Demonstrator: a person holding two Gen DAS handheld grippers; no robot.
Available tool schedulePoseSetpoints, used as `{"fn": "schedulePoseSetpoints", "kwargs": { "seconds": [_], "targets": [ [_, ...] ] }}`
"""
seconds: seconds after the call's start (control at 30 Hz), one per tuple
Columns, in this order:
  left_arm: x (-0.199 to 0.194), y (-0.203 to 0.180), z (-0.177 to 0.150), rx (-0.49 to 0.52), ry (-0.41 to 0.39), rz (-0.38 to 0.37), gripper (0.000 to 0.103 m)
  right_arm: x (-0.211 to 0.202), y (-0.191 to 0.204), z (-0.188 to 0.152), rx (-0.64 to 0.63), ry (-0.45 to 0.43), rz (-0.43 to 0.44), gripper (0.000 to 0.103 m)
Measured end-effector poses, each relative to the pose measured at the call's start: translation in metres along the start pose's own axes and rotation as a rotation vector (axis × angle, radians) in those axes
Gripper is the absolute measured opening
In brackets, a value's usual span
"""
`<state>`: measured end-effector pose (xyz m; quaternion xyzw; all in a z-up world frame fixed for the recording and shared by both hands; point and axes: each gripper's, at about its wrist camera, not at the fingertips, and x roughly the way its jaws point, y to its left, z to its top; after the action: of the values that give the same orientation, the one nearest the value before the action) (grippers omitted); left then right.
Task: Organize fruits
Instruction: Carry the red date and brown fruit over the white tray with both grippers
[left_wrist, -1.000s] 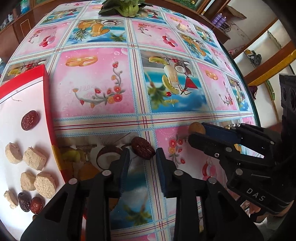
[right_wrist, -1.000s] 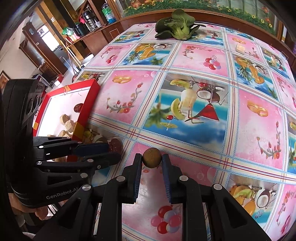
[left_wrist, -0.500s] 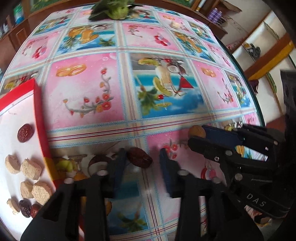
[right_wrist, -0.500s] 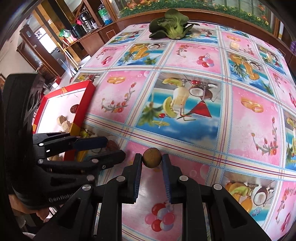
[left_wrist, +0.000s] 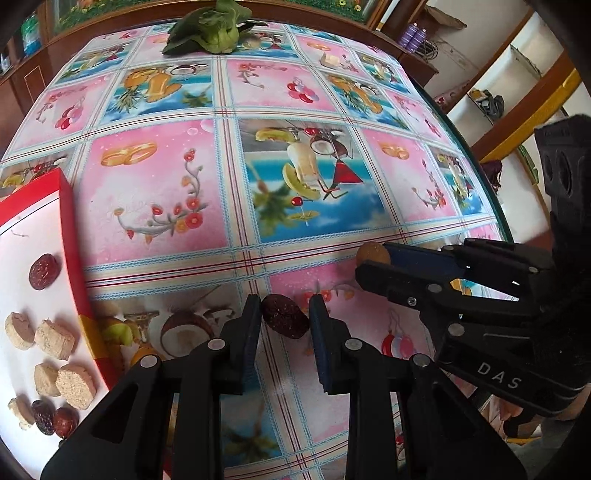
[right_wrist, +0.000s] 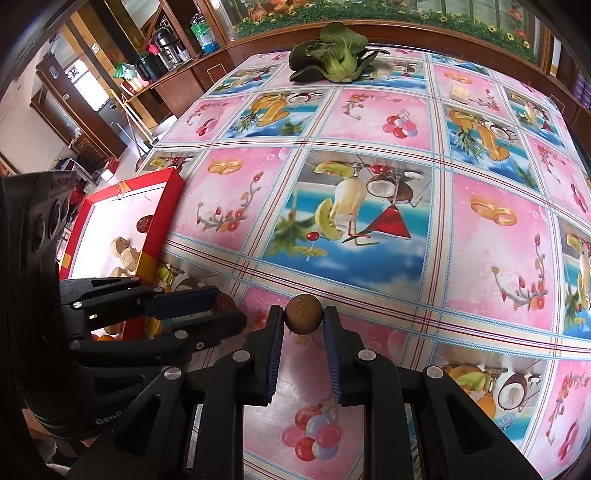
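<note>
So both hands are gripping fruit at once. The left gripper (left_wrist: 285, 314) is clamping down on a dark red date (left_wrist: 285, 316), pads pressing its two ends, just above the fruit-print tablecloth (left_wrist: 159, 192). Right beside it, the right gripper (right_wrist: 303, 317) is squeezing a small round brown fruit (right_wrist: 303, 314), maybe a longan, at the very tips of its pads. Both are angling steeply down, which I'm guessing makes it easier to nip small things off a flat surface. Sitting on the left side of the table is the red-rimmed white tray (left_wrist: 75, 266), already holding other dates plus some pale round slices, so that's probably where these two are heading. A leafy green vegetable (right_wrist: 332, 55) is lying far off at the back edge.
</note>
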<state>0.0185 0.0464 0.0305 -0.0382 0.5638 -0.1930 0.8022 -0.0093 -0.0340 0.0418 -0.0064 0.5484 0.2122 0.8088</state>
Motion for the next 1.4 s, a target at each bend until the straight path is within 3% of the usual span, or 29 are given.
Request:
{"fn": "schedulePoseSetpoints", "kwargs": {
  "seconds": [0.53, 0.83, 1.23, 1.4],
  "targets": [
    [-0.051, 0.050, -0.018, -0.139, -0.101, -0.015, 0.024, 0.008, 0.033, 0.015, -0.064, -0.007, 0.044, 0.022],
    [-0.090, 0.100, -0.041, -0.237, -0.159, 0.029, 0.024, 0.019, 0.088, 0.028, -0.159, 0.001, 0.129, 0.022],
    [-0.111, 0.172, -0.067, -0.376, -0.159, 0.096, 0.024, 0.045, 0.156, 0.039, -0.258, 0.033, 0.203, 0.022],
    [-0.105, 0.187, -0.075, -0.400, -0.139, 0.106, 0.024, 0.062, 0.172, 0.052, -0.285, 0.044, 0.177, 0.022]
  ]
}}
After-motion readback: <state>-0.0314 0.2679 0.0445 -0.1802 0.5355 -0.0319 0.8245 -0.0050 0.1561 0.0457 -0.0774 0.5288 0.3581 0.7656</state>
